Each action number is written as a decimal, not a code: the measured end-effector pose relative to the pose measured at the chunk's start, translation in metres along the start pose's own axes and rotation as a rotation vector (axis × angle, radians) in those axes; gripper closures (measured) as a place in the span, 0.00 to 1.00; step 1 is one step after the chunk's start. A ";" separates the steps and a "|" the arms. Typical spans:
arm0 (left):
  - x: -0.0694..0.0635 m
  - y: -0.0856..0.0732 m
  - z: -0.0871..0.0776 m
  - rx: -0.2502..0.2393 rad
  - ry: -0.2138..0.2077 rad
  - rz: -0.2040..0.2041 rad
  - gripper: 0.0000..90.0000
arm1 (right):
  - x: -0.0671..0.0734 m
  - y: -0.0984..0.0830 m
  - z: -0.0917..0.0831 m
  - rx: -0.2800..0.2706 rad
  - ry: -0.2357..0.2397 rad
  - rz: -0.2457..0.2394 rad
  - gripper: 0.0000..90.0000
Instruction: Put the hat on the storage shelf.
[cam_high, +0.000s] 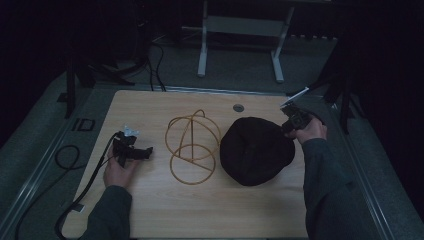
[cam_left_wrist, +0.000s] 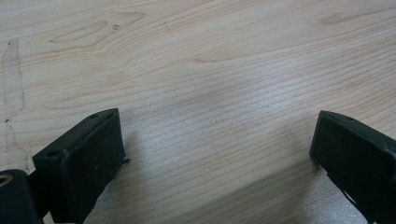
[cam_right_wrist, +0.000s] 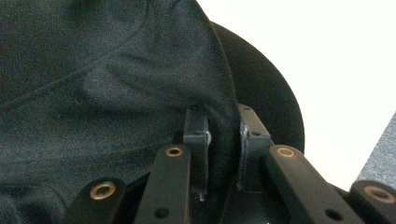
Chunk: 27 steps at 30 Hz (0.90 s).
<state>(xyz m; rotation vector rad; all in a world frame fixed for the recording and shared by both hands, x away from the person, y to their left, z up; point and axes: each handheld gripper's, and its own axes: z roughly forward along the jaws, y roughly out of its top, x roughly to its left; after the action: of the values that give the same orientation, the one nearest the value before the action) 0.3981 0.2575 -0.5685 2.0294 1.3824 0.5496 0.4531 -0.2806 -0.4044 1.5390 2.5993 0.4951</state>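
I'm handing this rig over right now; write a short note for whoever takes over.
Right gripper: shut on the edge of the black cap, at the cap's right side.
Left gripper: open, nothing between the jaws, low over bare wooden table at the left.
Gold wire stand: mid-table, between the grippers, left of the cap and bare.
Done: cap gripped.
Left: probably lift the cap and seat it over the stand; the left gripper may steady the stand.

"ID" on the table's frame (cam_high: 82, 124)
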 end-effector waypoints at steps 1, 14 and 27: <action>0.000 0.000 0.000 0.000 0.000 0.000 0.03 | -0.001 0.001 -0.002 0.001 -0.001 -0.003 0.86; 0.000 0.000 0.000 0.000 0.000 0.000 0.03 | -0.013 0.013 -0.017 0.012 0.010 -0.005 0.86; 0.000 0.000 -0.001 0.000 0.000 -0.002 0.03 | -0.021 0.019 -0.025 0.017 0.042 0.018 0.86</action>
<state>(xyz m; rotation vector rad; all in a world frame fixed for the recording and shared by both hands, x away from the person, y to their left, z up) 0.3973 0.2573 -0.5684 2.0272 1.3848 0.5492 0.4736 -0.2961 -0.3766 1.5749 2.6292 0.5140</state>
